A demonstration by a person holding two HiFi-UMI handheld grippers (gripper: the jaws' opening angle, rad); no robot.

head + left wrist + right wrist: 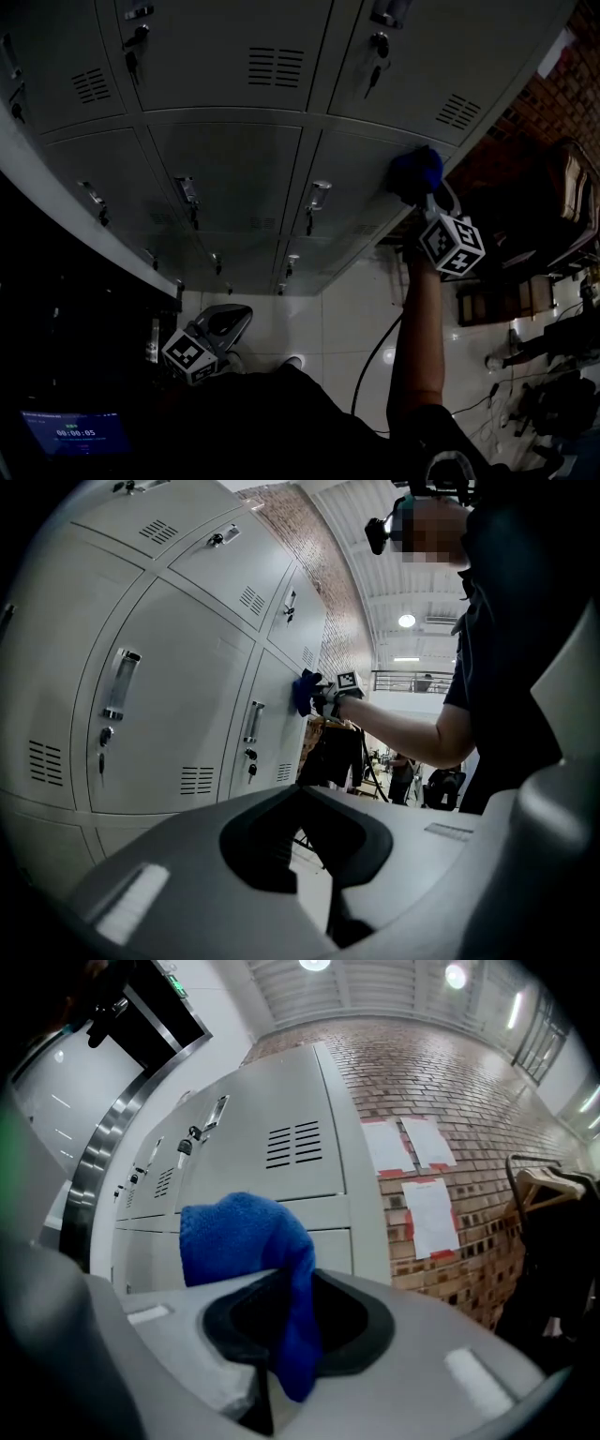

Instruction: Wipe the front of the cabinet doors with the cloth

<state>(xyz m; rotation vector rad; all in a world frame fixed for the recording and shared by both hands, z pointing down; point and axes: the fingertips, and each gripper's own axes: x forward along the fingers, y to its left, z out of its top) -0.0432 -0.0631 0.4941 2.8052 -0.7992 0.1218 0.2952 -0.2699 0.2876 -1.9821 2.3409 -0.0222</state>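
Right hand-held gripper [286, 1335], cloth [239, 1237] against cabinet door [272, 1138]

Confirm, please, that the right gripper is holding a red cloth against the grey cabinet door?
Not quite: the cloth is blue, not red, as the right gripper view shows. The right gripper does hold it against the grey cabinet door.

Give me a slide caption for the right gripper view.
Right claw shut on a blue cloth, raised before grey cabinet doors beside a brick wall.
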